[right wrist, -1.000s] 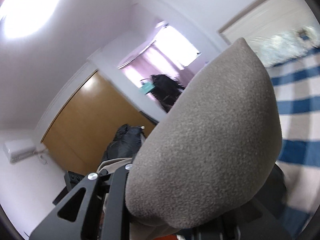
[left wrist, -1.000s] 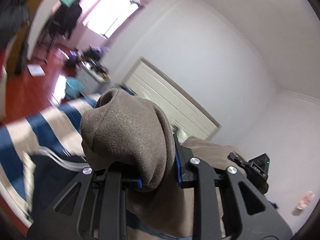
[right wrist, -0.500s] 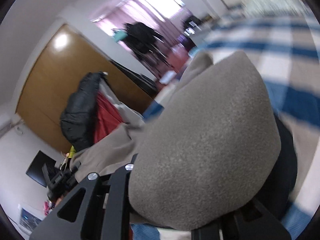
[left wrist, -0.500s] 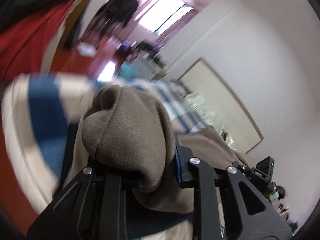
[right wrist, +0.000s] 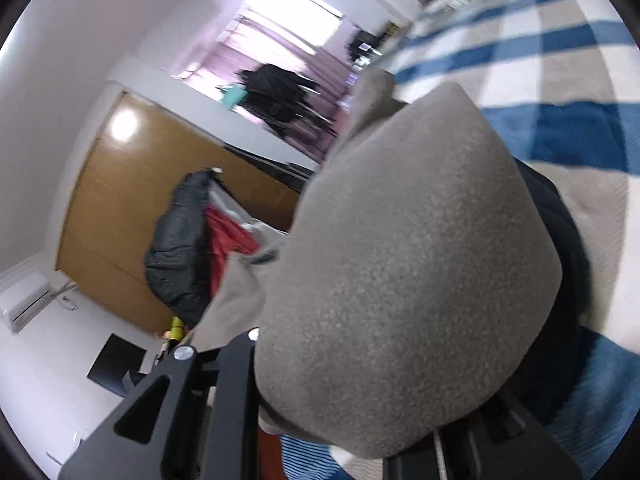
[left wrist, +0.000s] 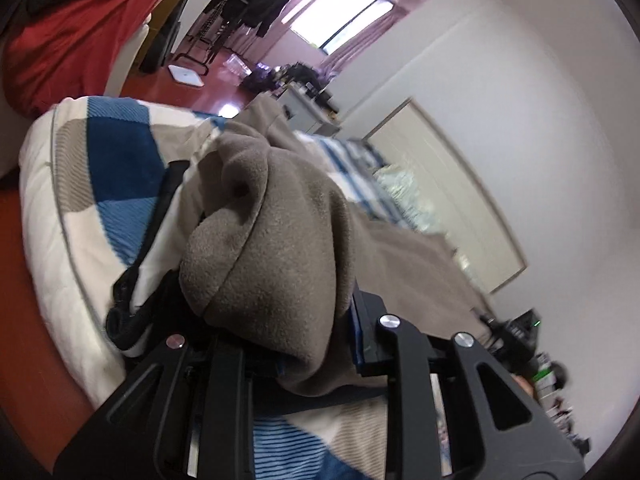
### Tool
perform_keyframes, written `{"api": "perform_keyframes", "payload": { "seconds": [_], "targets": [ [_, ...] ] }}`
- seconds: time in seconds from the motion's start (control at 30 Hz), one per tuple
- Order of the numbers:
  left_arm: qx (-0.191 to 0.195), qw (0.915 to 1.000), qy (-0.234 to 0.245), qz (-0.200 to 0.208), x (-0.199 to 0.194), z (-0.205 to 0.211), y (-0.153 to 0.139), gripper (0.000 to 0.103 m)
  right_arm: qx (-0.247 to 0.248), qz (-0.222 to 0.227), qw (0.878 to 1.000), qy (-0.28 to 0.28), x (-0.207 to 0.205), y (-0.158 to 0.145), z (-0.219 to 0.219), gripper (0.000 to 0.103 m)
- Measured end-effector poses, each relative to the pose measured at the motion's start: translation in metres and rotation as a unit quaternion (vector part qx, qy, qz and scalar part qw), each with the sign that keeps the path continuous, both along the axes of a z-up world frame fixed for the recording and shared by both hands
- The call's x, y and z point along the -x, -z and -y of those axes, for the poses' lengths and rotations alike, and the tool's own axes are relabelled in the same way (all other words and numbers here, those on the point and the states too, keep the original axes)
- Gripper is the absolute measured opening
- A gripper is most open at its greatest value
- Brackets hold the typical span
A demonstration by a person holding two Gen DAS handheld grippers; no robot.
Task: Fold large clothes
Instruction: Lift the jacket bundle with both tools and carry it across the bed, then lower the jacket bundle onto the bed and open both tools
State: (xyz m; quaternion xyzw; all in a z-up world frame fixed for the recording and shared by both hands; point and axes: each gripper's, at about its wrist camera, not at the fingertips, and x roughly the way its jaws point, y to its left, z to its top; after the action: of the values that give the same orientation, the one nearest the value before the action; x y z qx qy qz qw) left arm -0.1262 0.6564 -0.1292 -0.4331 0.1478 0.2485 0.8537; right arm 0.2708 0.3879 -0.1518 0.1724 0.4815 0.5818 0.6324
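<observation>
A large grey-brown fleece garment [left wrist: 272, 248] bulges out of my left gripper [left wrist: 308, 344], which is shut on it; the fabric hides the fingertips. The rest of it trails right across the bed. My right gripper [right wrist: 360, 420] is shut on another bunch of the same fleece [right wrist: 408, 280], which fills the middle of the right wrist view. A dark garment [left wrist: 136, 280] lies on the bed under the fleece and shows beside it in the right wrist view [right wrist: 560, 264].
The bed has a blue, white and beige checked cover [left wrist: 100, 168], its corner near a red floor [left wrist: 36, 344]. A red and black pile of clothes [right wrist: 192, 248] sits before a wooden wardrobe [right wrist: 120, 208]. A clothes rack [left wrist: 248, 0] stands by the window.
Both grippers have swung down from facing the walls and ceiling toward the bed, carrying the fleece with them. Both have stayed shut on it.
</observation>
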Motion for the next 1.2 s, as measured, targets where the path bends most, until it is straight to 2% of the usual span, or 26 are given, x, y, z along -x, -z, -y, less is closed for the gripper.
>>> {"api": "perform_keyframes", "payload": {
  "seconds": [0.03,0.07,0.13,0.17,0.2,0.23,0.27,0.33,0.4,0.43,0.53,0.63,0.77,0.87,0.93,1.03,1.13,1.2],
  "targets": [
    [0.002,0.9999,0.003,-0.017,-0.001,-0.002,0.007,0.028,0.025,-0.006,1.000,0.005,-0.003,0.012,-0.001,0.029],
    [0.002,0.9994,0.006,-0.035,-0.003,-0.003,0.016,0.032,0.050,-0.016,0.999,0.005,-0.004,0.027,-0.002,0.041],
    [0.013,0.9986,0.012,-0.051,0.000,-0.008,0.033,0.055,0.077,-0.030,0.997,0.002,-0.005,0.041,-0.007,0.065],
    [0.017,0.9984,0.011,-0.052,0.007,-0.006,0.039,0.064,0.080,-0.043,0.996,0.009,-0.004,0.048,0.001,0.082],
    [0.020,0.9984,0.016,-0.051,0.013,-0.005,0.045,0.082,0.074,-0.049,0.996,0.015,-0.004,0.051,0.010,0.089],
    [0.020,0.9983,0.021,-0.051,0.018,-0.004,0.049,0.087,0.069,-0.053,0.996,0.019,-0.003,0.051,0.017,0.093],
    [0.018,0.9983,0.026,-0.050,0.023,-0.002,0.050,0.087,0.067,-0.054,0.996,0.025,-0.002,0.048,0.028,0.099],
    [0.007,0.9968,0.033,-0.073,0.033,0.009,0.049,0.096,0.061,-0.042,0.996,0.038,-0.004,0.038,0.046,0.099],
    [-0.018,0.9930,0.019,-0.115,0.044,0.025,0.040,0.096,0.057,-0.015,0.997,0.054,0.001,0.024,0.074,0.099],
    [-0.030,0.9918,0.013,-0.123,0.049,0.032,0.036,0.096,0.054,-0.001,0.997,0.057,0.004,0.019,0.084,0.099],
    [-0.070,0.9913,0.021,-0.109,0.061,0.056,0.009,0.096,0.035,0.055,0.997,0.039,0.032,-0.007,0.101,0.099],
    [-0.106,0.9884,0.052,-0.095,0.049,0.067,-0.016,0.096,0.024,0.079,0.997,0.006,0.062,-0.020,0.090,0.099],
    [-0.112,0.9877,0.091,-0.061,0.013,0.065,-0.043,0.096,0.018,0.112,0.993,-0.030,0.091,-0.033,0.049,0.099],
    [-0.122,0.9842,0.115,-0.057,-0.021,0.060,-0.053,0.096,0.011,0.137,0.990,-0.036,0.101,-0.035,0.026,0.099],
    [-0.132,0.9801,0.136,-0.058,-0.044,0.054,-0.051,0.096,0.004,0.144,0.989,-0.040,0.103,-0.033,0.015,0.099],
    [-0.124,0.9757,0.157,-0.091,-0.074,0.044,-0.033,0.096,0.020,0.151,0.988,-0.035,0.097,-0.019,-0.006,0.099],
    [-0.099,0.9754,0.155,-0.121,-0.087,0.030,-0.008,0.096,0.047,0.119,0.991,-0.025,0.079,0.004,-0.022,0.099],
    [-0.075,0.9792,0.148,-0.117,-0.085,0.019,0.007,0.096,0.052,0.078,0.995,-0.023,0.064,0.022,-0.028,0.098]
  ]
}}
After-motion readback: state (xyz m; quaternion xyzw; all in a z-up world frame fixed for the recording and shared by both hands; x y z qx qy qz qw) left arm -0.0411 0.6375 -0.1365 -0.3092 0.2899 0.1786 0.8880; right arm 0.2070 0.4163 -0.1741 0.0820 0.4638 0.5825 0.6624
